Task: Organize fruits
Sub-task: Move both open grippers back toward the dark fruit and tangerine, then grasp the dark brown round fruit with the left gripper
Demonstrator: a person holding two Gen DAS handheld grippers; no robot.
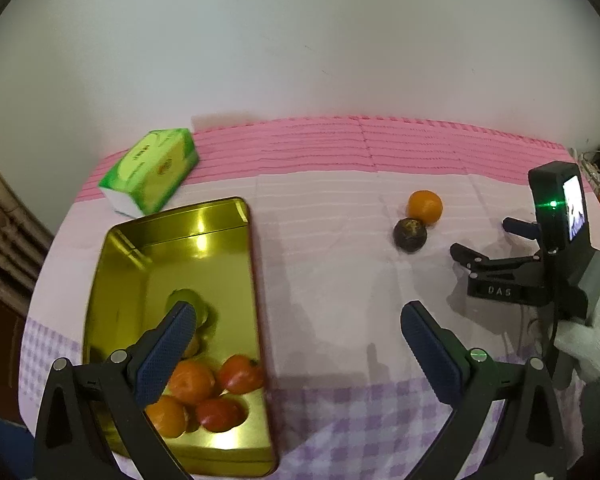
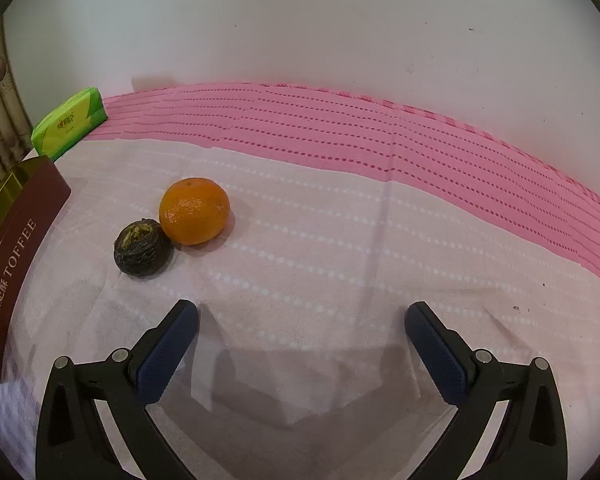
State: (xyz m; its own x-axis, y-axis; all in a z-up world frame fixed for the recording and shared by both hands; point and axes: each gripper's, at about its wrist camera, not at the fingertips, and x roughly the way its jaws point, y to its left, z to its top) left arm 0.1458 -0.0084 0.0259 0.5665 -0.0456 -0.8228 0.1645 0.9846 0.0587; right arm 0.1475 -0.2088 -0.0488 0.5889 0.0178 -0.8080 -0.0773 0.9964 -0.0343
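A gold tin [image 1: 236, 248] on the left holds several fruits: oranges [image 1: 191, 380], red ones [image 1: 240, 374] and a green one [image 1: 188, 298] partly behind my left finger. My left gripper [image 1: 299, 314] is open and holds nothing, its left finger over the tin and its right finger over the cloth. An orange [image 1: 425, 206] [image 2: 194, 211] and a dark, wrinkled round fruit [image 1: 410, 235] [image 2: 143, 248] lie touching on the cloth. My right gripper [image 2: 302, 309] [image 1: 484, 238] is open and bare, near and to the right of the two fruits.
A green tissue pack [image 1: 152, 170] [image 2: 70, 122] lies at the back left by the wall. The tin's dark red side [image 2: 20, 240] reads TOFFEE. A pink and lilac cloth [image 2: 340, 220] covers the table. A white-gloved hand [image 1: 588, 336] holds the right gripper.
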